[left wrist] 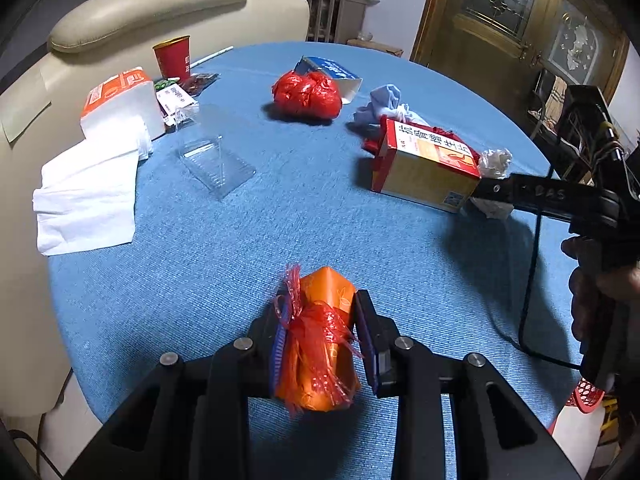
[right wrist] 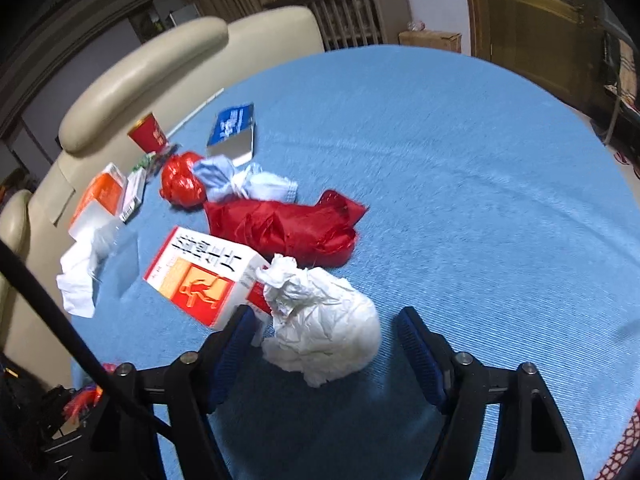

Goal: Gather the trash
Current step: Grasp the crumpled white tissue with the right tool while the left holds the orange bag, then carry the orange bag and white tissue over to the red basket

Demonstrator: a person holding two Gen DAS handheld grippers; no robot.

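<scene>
My left gripper (left wrist: 322, 340) is shut on an orange roll tied with red mesh (left wrist: 320, 344), held low over the blue tablecloth (left wrist: 240, 264). My right gripper (right wrist: 328, 344) is open, its fingers on either side of a crumpled white tissue (right wrist: 324, 320) lying on the cloth; it also shows in the left wrist view (left wrist: 494, 178). A red and yellow box (right wrist: 200, 276) touches the tissue on the left. Beyond lie a red bag (right wrist: 292, 232), a red plastic ball (right wrist: 182, 184) and a pale blue cloth (right wrist: 240, 182).
A red cup (left wrist: 174, 58), a tissue pack (left wrist: 120, 100), white paper sheets (left wrist: 86, 200), a clear plastic tray (left wrist: 216, 164) and a blue box (right wrist: 234, 130) lie on the far left of the round table. A cream sofa (left wrist: 152, 4) stands behind. A red basket (left wrist: 588, 396) sits off the table's right edge.
</scene>
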